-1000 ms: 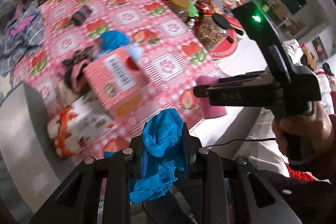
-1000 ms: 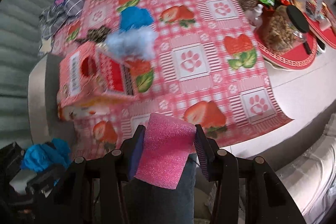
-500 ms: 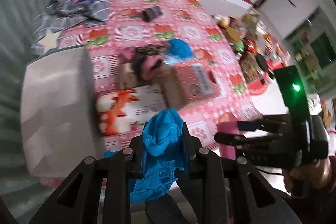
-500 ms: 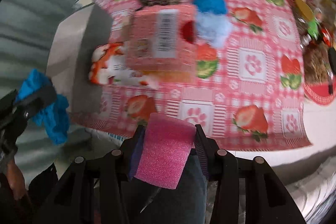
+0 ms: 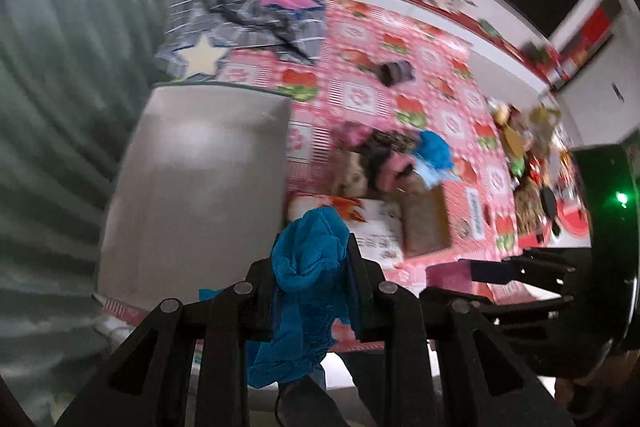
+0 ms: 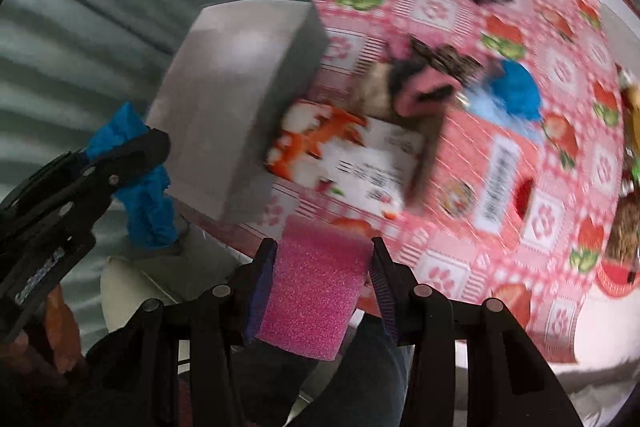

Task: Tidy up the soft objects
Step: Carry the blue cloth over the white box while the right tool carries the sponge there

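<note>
while left gripper [image 5: 310, 275] clamps blue cloth [image 5: 306, 291], right gripper [image 6: 322, 277] clamps pink sponge [image 6: 314, 287]; grey box [image 6: 236, 99] closed.

Two tools were present: the left tool [image 5: 312, 283] carried one blue cloth [image 5: 308, 267], the right tool [image 6: 320, 267] one pink sponge [image 6: 312, 287]. On the worktop [image 6: 560, 47] stood one grey box [image 6: 240, 99] and two printed cartons, one orange-and-white [image 6: 344, 155], one pink [image 6: 492, 179]. One grey star-patterned cloth [image 5: 240, 23] and one small dark item [image 5: 396, 71] lay apart.
</note>
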A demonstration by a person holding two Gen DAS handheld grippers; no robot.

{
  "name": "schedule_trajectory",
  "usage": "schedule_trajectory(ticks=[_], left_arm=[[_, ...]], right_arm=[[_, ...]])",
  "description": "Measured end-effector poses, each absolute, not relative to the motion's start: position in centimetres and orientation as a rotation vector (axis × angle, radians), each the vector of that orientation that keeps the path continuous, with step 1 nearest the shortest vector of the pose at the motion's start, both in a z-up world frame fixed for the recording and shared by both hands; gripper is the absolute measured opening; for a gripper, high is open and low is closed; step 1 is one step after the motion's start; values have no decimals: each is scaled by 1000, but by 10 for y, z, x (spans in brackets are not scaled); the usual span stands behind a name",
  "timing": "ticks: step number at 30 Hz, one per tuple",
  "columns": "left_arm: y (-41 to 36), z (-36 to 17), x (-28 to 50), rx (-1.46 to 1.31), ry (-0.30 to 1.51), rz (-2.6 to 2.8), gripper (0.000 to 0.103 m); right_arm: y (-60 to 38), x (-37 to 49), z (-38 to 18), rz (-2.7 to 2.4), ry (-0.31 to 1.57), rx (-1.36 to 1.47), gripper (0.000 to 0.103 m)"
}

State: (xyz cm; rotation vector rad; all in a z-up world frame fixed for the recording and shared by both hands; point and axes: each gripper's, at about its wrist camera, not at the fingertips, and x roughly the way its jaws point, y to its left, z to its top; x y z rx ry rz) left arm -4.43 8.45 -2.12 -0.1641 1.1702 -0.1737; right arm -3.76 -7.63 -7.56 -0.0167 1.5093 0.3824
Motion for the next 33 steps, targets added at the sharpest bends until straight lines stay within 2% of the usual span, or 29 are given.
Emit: schedule_trajectory(ticks=[13,33], left_arm=[[167,-38,-39,-257,1183,38,28],[204,-73,-14,-257,1249,132,28]], right_arm=[[1,-5,-83,516,1508,-33,48],[65,35,-117,579,1543,-72,48]])
